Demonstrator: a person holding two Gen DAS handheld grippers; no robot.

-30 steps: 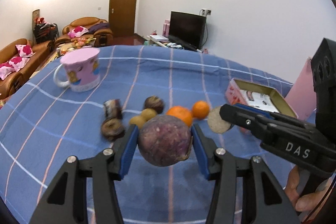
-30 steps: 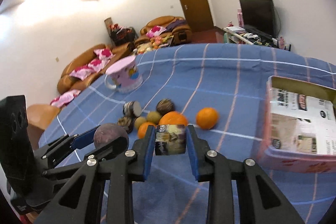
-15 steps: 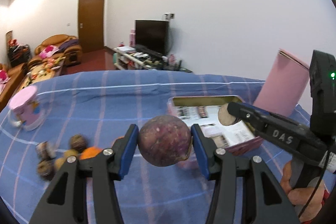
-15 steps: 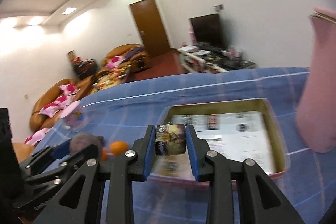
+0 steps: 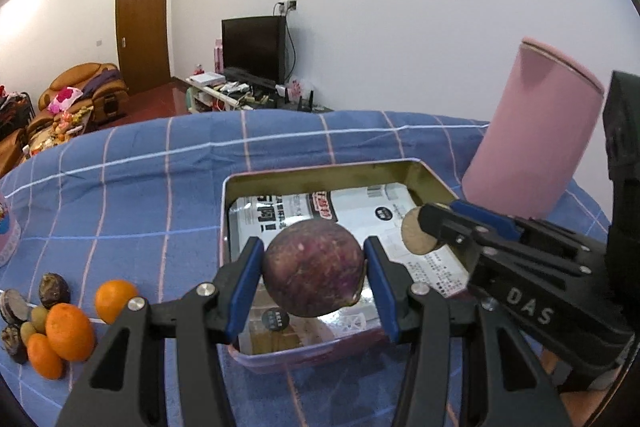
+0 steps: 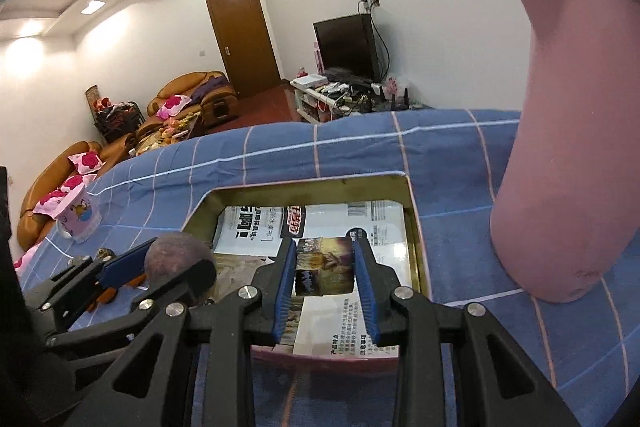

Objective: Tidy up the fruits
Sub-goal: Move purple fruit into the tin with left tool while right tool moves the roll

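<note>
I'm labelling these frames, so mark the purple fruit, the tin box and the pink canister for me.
purple fruit [image 5: 314, 269], left wrist view, middle of its rounded front.
tin box [image 5: 320, 173], left wrist view, inner face of its far wall.
pink canister [image 6: 568, 163], right wrist view, middle of its side wall.

Left gripper [image 5: 314, 269] clamps purple fruit [image 5: 314, 267] above tin [image 5: 320, 173]; oranges [image 5: 70, 331] left.

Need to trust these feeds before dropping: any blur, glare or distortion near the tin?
Left wrist view: sharp, purple fruit and tin evenly lit; fisheye bends the pink canister. Right wrist view: sharp on the held piece; ceiling lights flare at upper left, no glare in the tin.
</note>
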